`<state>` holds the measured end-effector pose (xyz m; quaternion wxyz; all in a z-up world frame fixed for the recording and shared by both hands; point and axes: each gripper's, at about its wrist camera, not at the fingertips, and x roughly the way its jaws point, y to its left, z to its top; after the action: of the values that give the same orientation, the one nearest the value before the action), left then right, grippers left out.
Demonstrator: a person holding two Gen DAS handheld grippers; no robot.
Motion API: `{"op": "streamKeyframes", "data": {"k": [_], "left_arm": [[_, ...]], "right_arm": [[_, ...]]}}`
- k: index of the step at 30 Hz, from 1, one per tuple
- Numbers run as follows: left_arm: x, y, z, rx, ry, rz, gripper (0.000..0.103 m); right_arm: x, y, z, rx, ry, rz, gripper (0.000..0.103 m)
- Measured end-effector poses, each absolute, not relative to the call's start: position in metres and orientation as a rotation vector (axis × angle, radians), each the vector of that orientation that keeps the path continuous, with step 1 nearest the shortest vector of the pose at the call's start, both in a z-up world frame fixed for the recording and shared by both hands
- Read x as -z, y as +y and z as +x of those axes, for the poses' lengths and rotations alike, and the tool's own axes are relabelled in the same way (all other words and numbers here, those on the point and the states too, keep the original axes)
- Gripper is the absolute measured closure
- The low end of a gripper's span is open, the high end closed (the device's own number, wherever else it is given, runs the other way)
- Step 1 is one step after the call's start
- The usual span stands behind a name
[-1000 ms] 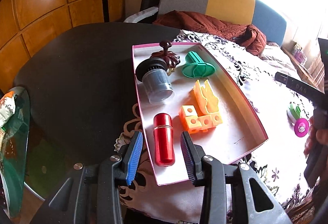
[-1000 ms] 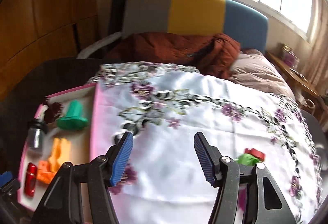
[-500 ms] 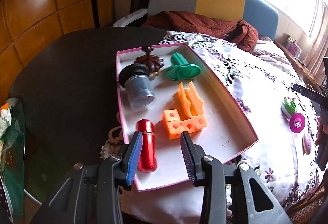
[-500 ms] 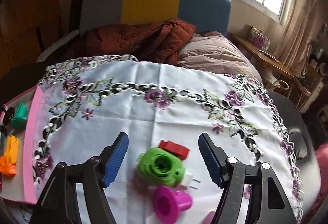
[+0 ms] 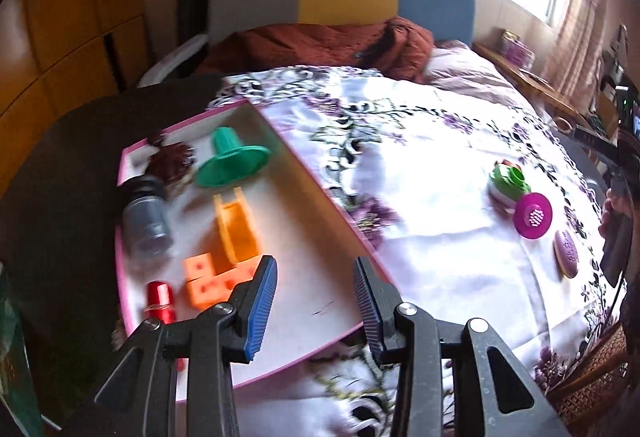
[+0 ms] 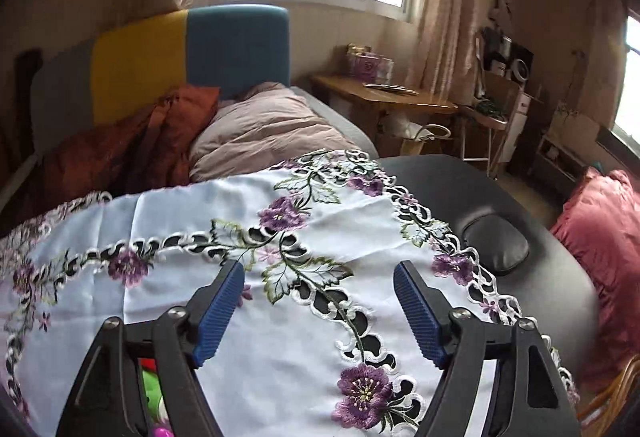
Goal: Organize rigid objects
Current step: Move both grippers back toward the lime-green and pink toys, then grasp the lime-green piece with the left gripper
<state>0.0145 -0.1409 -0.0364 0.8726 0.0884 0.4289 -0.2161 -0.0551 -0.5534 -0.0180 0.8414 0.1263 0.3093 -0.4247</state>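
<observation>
Our left gripper [image 5: 314, 295] hangs over the near end of the pink tray [image 5: 280, 367], jaws partly apart and holding nothing. The tray carries the orange blocks [image 5: 212, 277], red tube [image 5: 160, 301], jar [image 5: 146, 221] and green funnel [image 5: 230, 161]. Our right gripper [image 6: 320, 311] has just been opening and stands wide, empty, above the tablecloth [image 6: 280, 349]; a green toy [image 6: 152, 397] peeks beneath its left finger.
</observation>
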Motion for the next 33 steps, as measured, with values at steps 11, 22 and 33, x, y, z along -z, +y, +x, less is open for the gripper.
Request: {"op": "streamKeyframes", "data": {"k": [11,22,33], "left_arm": [[0.048,-0.253,0.027,0.689,0.97,0.215,0.062],[0.061,-0.33,0.058,0.861,1.068,0.168,0.06],[0.08,-0.388,0.073,0.95,1.149,0.144,0.036]], "right_arm": [[0.039,-0.561,-0.046,0.814,0.78,0.369,0.02],[0.044,-0.569,-0.044,0.791,0.802,0.435,0.02],[0.046,-0.57,-0.041,0.771,0.807,0.459,0.02]]}}
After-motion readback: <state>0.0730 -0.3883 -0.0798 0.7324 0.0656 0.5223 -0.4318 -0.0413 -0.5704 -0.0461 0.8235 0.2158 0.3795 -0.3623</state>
